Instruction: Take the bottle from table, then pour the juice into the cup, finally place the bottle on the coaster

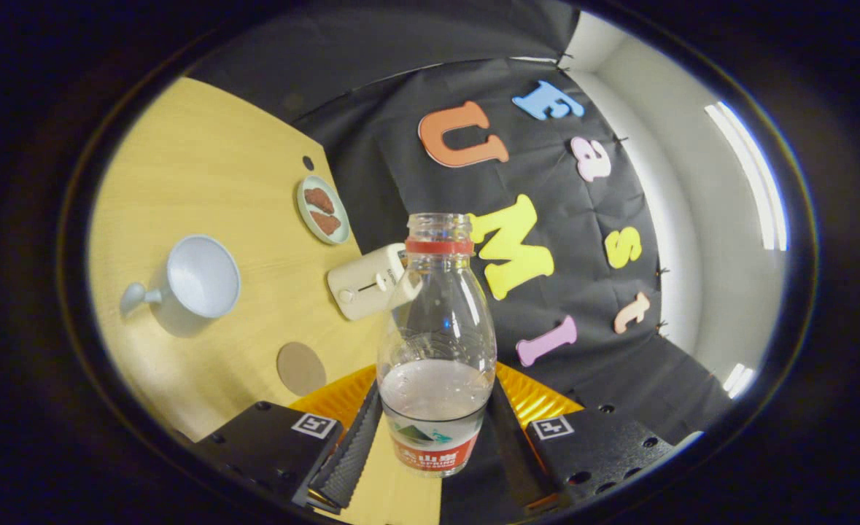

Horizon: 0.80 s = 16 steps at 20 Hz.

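Note:
A clear plastic bottle (pixel 435 343) with a red neck ring and no cap stands between the fingers of my gripper (pixel 433 445), which is shut on its lower part at the label. Pale liquid fills the bottle's bottom third. The whole view is rolled, so the wooden table (pixel 203 182) tilts away to one side. A white cup (pixel 198 278) with a handle rests on the table well off to the side of the bottle, its mouth facing me. A round brown coaster (pixel 301 368) lies on the table between the cup and the fingers.
A white toaster (pixel 366 281) sits just behind the bottle. Beyond it is a small plate (pixel 322 209) with two brown pieces of food. A yellow ribbed mat (pixel 335 397) shows behind the fingers. The black cloth wall rises past the table edge.

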Each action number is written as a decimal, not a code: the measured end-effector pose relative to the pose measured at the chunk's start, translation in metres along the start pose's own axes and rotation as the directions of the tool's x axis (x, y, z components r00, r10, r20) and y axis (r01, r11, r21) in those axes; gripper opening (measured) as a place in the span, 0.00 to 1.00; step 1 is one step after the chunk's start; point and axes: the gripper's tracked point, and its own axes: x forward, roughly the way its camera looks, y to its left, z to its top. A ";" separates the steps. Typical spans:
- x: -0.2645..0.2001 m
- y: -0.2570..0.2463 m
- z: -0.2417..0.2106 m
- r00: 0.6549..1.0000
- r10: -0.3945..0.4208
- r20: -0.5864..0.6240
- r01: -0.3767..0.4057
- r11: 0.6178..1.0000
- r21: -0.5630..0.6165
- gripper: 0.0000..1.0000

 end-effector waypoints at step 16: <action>0.035 -0.012 -0.003 0.994 0.067 0.082 -0.105 0.692 0.714 0.82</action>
